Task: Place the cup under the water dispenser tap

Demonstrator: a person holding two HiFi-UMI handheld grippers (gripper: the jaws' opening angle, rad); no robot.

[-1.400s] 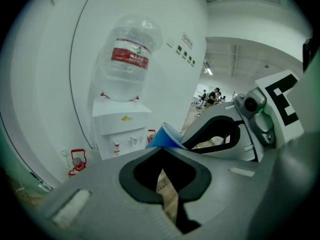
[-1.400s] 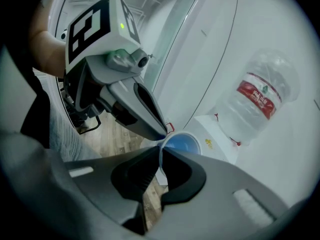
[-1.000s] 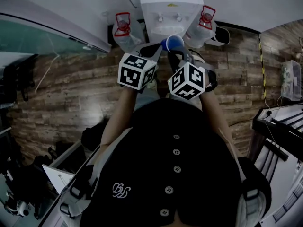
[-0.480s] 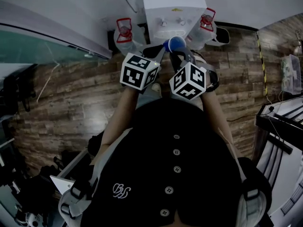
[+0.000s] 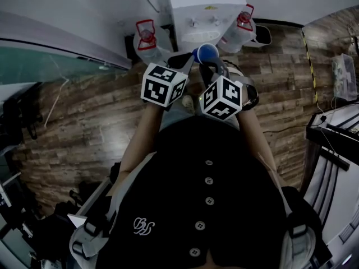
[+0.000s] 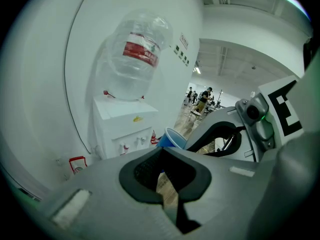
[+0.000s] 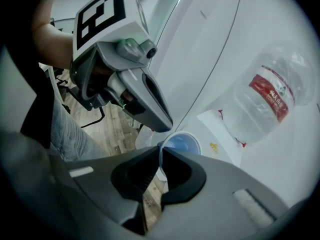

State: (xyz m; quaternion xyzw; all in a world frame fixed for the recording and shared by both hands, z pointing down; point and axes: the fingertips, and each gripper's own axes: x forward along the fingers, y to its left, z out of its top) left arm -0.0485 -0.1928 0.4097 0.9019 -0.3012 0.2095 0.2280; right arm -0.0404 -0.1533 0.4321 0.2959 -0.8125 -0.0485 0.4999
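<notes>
cup (image 5: 206, 52) sits just before the dispenser (image 5: 202, 7), not yet under a tap (image 5: 193, 22). right gripper (image 7: 160, 150) pinches only its rim, so a bump could tip it. left gripper (image 6: 163, 151) is closed and empty.

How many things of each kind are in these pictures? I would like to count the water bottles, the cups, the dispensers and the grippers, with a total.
Water bottles: 3
Blue cup: 1
Water dispenser: 1
Grippers, left gripper and right gripper: 2
Total: 7
</notes>
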